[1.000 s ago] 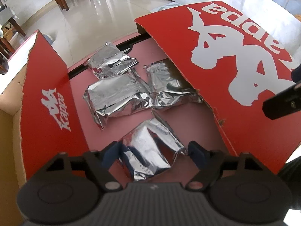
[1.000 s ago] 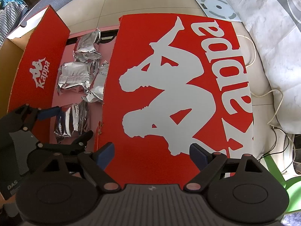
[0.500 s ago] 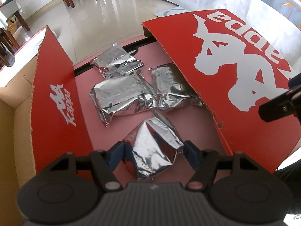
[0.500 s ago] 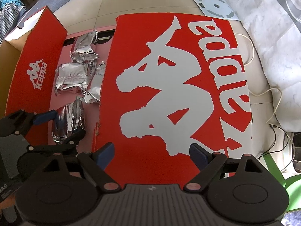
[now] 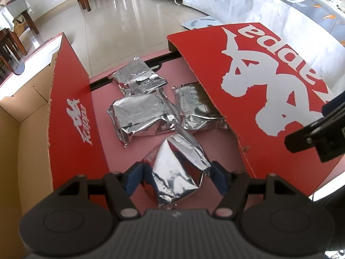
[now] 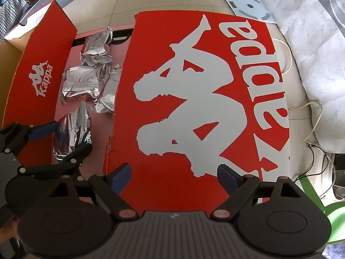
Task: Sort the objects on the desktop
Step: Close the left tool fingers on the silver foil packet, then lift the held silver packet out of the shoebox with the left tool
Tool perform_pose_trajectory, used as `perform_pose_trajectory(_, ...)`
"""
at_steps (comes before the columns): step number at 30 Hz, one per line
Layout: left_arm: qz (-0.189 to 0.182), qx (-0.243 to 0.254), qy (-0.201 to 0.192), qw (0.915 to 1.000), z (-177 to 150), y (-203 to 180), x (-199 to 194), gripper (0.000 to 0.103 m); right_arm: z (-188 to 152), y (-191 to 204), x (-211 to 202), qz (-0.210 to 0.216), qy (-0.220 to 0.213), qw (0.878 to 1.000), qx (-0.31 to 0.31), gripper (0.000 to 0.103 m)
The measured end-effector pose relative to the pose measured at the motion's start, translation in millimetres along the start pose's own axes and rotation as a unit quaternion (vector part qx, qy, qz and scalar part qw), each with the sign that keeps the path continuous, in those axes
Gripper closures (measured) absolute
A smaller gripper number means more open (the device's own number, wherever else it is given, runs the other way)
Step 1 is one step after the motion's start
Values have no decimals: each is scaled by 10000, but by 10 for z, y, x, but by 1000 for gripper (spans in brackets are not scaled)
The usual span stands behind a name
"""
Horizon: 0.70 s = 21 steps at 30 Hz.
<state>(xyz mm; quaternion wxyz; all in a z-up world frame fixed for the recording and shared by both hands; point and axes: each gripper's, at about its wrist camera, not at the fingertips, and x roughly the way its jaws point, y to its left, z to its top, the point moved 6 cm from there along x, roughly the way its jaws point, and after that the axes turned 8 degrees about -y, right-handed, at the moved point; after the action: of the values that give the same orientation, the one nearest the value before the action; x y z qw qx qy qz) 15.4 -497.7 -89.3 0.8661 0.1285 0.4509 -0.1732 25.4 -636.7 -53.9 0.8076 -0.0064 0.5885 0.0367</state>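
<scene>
Gripping a foil pouch point(image 5: 176, 170) in the red box point(image 5: 71, 116), left claw point(image 5: 175, 178) clamps it; right claw point(image 6: 173, 178) spread wide, empty, above the lid point(image 6: 194, 99).

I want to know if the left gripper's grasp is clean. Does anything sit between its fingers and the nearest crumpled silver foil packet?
Nothing visible does. The left gripper has its blue fingers on either side of the nearest crumpled silver foil packet, directly against its sides. The three other foil packets lie farther off on the pink surface.

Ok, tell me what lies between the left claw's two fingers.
A crumpled silver foil pouch sits between the left claw's blue pads, seen in the left wrist view.
</scene>
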Motion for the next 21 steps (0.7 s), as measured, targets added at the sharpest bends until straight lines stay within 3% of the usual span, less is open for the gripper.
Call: perform_pose_trajectory(21,-133,-131,-382,9991,176,-13,-300,37,91,3,-14,-107,-162,9998,104,17)
